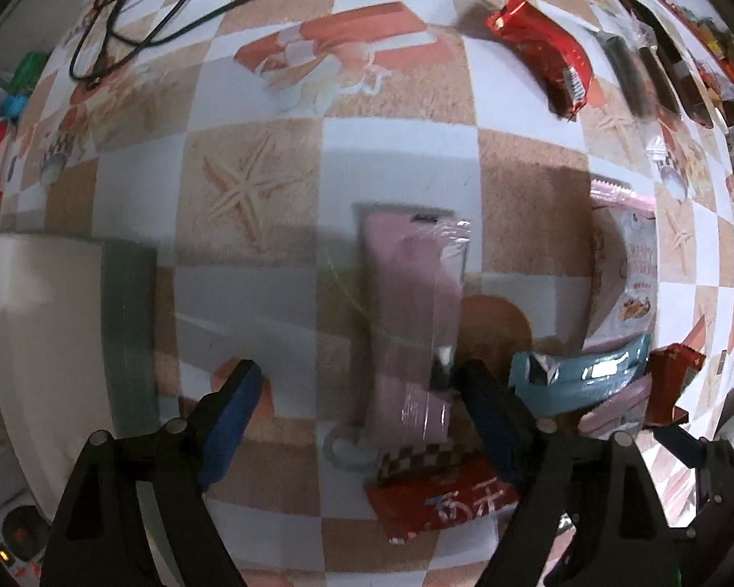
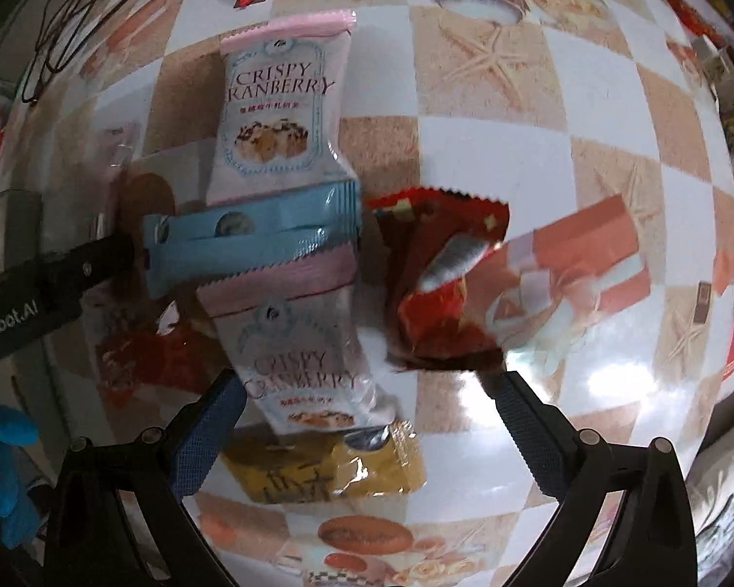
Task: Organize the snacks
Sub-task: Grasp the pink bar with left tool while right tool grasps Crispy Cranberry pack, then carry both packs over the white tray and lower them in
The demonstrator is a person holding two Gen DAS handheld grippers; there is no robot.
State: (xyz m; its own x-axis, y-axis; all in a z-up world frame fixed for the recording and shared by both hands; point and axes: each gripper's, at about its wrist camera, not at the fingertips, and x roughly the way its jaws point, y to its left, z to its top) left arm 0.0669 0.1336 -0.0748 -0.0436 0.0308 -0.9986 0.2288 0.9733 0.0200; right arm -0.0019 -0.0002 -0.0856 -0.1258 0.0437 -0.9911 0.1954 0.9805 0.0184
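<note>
Foil snack packs lie loose across the checked tabletop [image 1: 249, 98]; sorting appears barely begun. The left tool [image 1: 357, 391] hangs spread, empty, over a pink wafer pack [image 1: 408, 303]. The right tool [image 2: 367, 406] hangs spread, empty, above two cranberry packs [image 2: 274, 112].

Pink wafer pack [image 1: 408, 313] lies flat on the table. Two Crispy Cranberry packs [image 2: 276, 107] [image 2: 308, 367] lie end to end, a blue bar [image 2: 254, 244] across them, a red pack [image 2: 440, 283] beside, a gold pack [image 2: 328, 469] below.
</note>
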